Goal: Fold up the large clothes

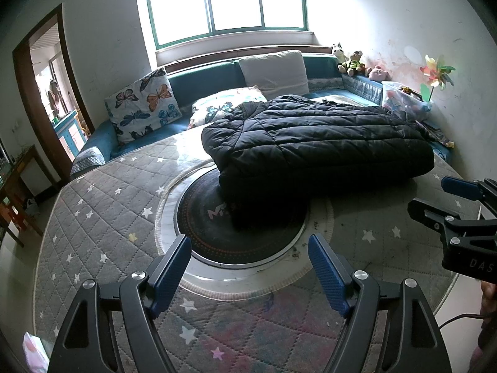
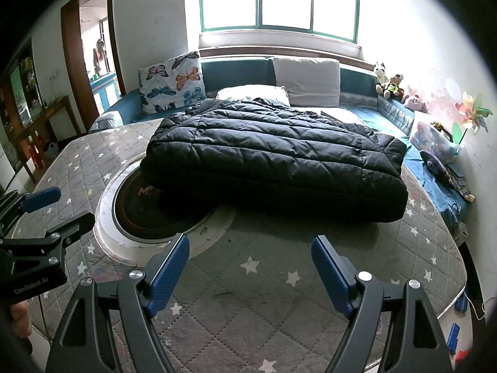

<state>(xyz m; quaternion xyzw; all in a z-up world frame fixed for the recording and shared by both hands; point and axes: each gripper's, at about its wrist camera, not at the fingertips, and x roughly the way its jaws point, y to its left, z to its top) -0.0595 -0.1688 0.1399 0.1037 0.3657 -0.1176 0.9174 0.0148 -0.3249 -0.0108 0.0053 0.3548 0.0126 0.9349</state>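
Note:
A black quilted puffer jacket (image 1: 316, 143) lies folded into a thick rectangle on the far half of a round table covered with a grey star-patterned quilt (image 1: 102, 211). It also shows in the right wrist view (image 2: 273, 158). Its near left corner overlaps the dark round centre plate (image 1: 223, 230). My left gripper (image 1: 250, 248) is open and empty, held above the table short of the jacket. My right gripper (image 2: 250, 248) is open and empty, also short of the jacket; it shows at the right edge of the left wrist view (image 1: 435, 199).
A teal sofa (image 1: 198, 84) with butterfly cushions (image 1: 144, 102) and a white cushion (image 1: 273, 68) runs behind the table under a window. Stuffed toys (image 1: 354, 60), a plastic box (image 1: 403, 99) and a pinwheel (image 1: 435, 73) sit at the right. A doorway (image 1: 52, 93) opens at the left.

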